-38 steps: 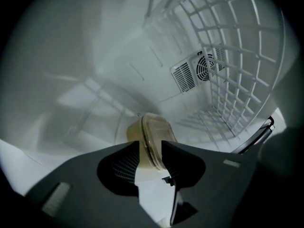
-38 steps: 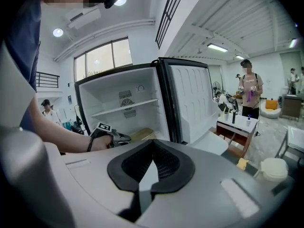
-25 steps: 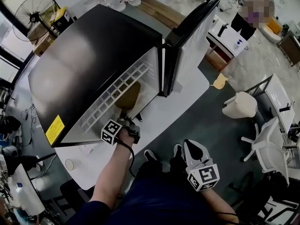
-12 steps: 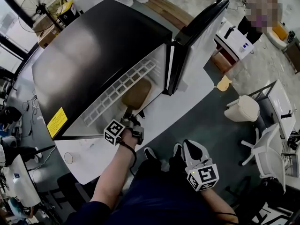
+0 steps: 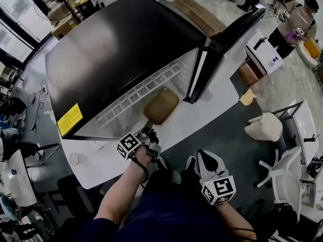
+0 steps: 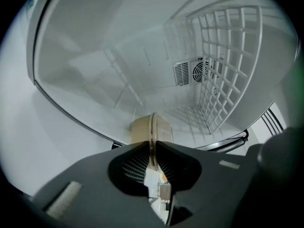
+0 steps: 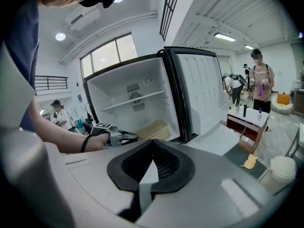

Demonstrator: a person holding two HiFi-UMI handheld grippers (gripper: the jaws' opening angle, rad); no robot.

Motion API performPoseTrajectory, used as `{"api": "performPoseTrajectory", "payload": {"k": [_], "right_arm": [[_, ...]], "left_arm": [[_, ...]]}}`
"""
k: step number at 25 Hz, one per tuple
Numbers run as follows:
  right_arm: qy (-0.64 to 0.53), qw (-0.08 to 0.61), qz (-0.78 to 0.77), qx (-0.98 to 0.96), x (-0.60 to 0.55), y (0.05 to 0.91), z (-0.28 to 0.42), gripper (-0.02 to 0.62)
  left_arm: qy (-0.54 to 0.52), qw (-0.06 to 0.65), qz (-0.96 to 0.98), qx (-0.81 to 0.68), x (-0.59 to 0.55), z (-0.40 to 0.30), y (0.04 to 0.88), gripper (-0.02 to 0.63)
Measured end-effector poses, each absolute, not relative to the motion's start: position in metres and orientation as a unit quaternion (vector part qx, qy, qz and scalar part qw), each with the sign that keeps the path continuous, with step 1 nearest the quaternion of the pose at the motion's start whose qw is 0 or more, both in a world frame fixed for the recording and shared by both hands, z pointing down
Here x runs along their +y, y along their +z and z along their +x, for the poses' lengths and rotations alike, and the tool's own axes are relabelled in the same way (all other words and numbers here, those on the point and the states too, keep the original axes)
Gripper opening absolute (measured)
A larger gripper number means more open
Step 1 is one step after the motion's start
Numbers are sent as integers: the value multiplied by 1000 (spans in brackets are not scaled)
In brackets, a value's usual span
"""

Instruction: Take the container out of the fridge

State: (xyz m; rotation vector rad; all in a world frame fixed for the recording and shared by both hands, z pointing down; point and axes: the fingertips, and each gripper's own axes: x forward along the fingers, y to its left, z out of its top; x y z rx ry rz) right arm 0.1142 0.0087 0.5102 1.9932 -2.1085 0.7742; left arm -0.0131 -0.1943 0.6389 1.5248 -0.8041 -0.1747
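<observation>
A tan lidded container lies at the mouth of the open fridge, on its white floor beside the wire shelf. My left gripper is shut on the container's near rim. In the left gripper view the rim is pinched between the two pads, with the left gripper pointing into the fridge. The right gripper view shows the container and the left gripper from the side. My right gripper hangs low by my legs, shut and holding nothing.
The fridge door stands open to the right. The fridge rests on a white board. A white chair, a white cabinet and a standing person are on the right. Cables and gear crowd the left edge.
The left gripper has drawn back toward me with the container, which has slid from deep under the fridge top out to the opening. The right gripper has stayed put.
</observation>
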Motion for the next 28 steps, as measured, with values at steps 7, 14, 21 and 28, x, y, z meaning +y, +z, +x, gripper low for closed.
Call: {"api": "performPoseTrajectory", "payload": {"k": [7, 14, 21, 28], "right_arm": [[257, 79, 633, -726, -4, 511, 105, 5], [256, 92, 582, -766, -22, 513, 79, 5], [255, 109, 521, -807, -30, 510, 48, 5], [256, 126, 476, -832, -38, 517, 13, 5]], "left_arm": [[-61, 651, 687, -318, -161, -15, 632, 49], [-31, 647, 702, -297, -127, -37, 637, 49], [-29, 644, 703, -301, -96, -80, 636, 49], [-14, 641, 710, -291, -79, -135, 643, 49]]}}
